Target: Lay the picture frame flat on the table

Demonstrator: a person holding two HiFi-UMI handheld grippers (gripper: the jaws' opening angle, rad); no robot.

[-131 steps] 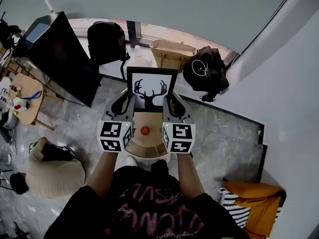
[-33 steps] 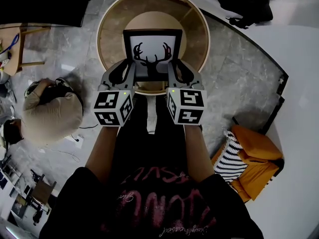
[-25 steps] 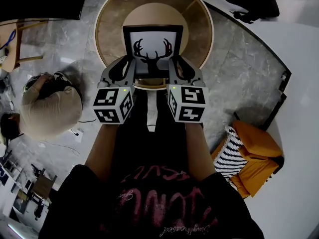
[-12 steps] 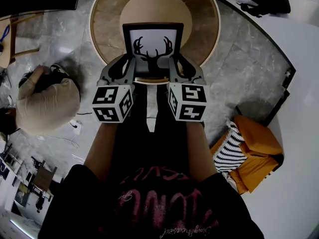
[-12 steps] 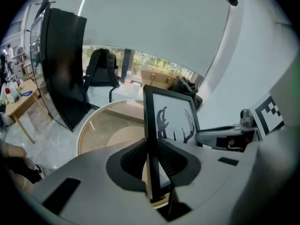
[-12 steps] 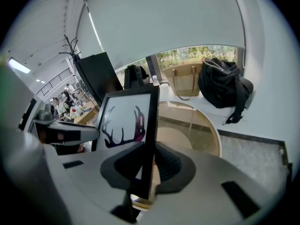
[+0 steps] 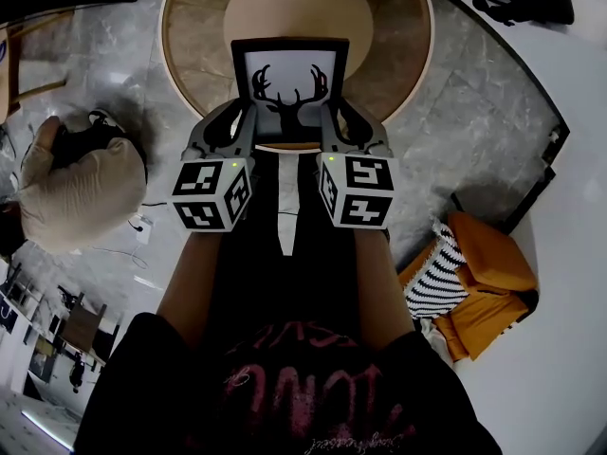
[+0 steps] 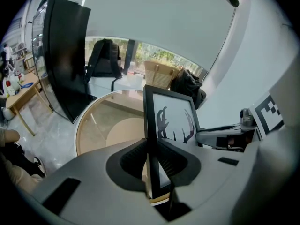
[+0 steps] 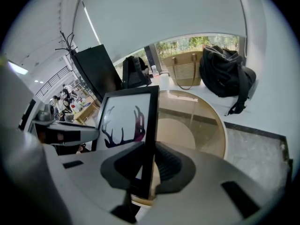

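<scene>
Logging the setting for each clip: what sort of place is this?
Probably an office or studio lounge: a round glass-topped table on a polished stone floor, a tall black screen, and bags by the window.

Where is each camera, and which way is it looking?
Head view: on the person's head, looking steeply down at the frame and round table; shows both arms, the left gripper and right gripper.
Left gripper view: on the left gripper, looking along its jaws, shut on the frame's left edge; right gripper shows at right.
Right gripper view: on the right gripper, looking along its jaws, shut on the frame's right edge; left gripper shows at left.
Shared: all three show the frame and table.
</scene>
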